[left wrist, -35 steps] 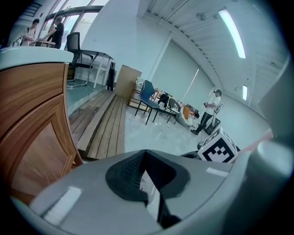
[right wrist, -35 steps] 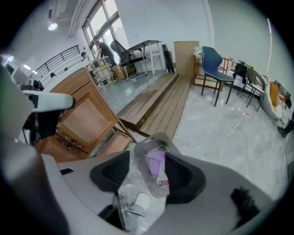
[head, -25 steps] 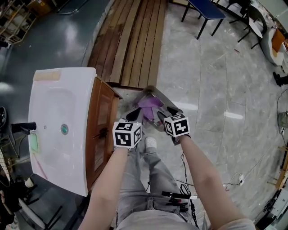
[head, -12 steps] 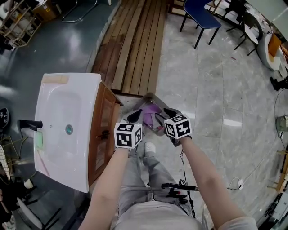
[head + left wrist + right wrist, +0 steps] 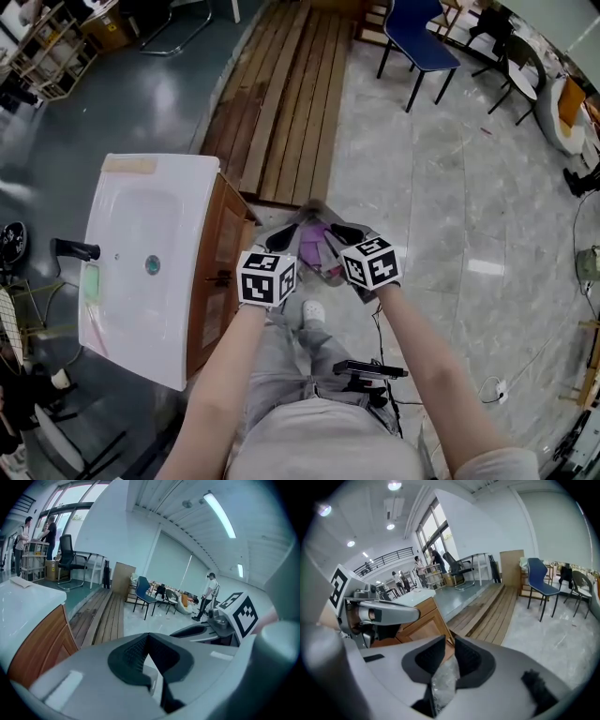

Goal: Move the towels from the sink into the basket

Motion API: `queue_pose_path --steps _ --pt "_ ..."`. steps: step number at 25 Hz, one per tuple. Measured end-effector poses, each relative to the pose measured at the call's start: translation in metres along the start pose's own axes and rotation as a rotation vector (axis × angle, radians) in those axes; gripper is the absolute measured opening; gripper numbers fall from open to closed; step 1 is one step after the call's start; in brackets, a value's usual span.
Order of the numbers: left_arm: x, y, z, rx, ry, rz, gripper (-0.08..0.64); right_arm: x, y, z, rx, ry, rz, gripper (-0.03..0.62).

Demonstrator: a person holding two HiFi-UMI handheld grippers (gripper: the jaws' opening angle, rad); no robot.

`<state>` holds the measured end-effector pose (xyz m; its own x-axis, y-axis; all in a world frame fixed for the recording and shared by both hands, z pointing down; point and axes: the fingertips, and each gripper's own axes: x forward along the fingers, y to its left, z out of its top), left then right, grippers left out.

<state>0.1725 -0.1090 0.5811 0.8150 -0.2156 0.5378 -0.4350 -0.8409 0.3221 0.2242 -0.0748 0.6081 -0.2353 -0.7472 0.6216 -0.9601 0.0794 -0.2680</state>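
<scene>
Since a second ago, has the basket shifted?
No. The basket still sits at the near end of the planks, beside the cabinet corner. Only the camera's framing changed.

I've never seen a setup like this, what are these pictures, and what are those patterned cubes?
A person carries two hand-held grippers, each with two jaws; the patterned cubes belong to them. One picture comes from a camera on the person's head, looking down. The other two come from cameras riding on each gripper, looking along its jaws. At the left stands a white sink on a wooden cabinet. Ahead of the grippers is a grey basket with a purple towel inside. The left gripper is closed on a pale thin edge. The right gripper, whose jaws have just been closing, pinches crinkly grey material. Both look like the basket's rim.
</scene>
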Motion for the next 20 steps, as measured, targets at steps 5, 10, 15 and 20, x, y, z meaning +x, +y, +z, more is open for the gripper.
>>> queue_pose_path --steps 5,10,15,20 --pt "-0.013 -0.008 0.027 0.026 -0.052 -0.006 0.005 -0.014 0.018 0.025 -0.026 -0.045 0.025 0.029" --pt "-0.028 -0.015 0.046 0.048 -0.092 -0.005 0.006 -0.027 0.036 0.047 -0.071 -0.078 0.063 0.018" --pt "-0.046 -0.016 0.06 0.062 -0.132 0.004 0.005 -0.037 0.053 0.071 -0.115 -0.106 0.079 0.018" --pt "-0.065 -0.017 0.071 0.087 -0.168 0.017 0.006 -0.048 0.069 0.096 -0.086 -0.148 0.104 0.018"
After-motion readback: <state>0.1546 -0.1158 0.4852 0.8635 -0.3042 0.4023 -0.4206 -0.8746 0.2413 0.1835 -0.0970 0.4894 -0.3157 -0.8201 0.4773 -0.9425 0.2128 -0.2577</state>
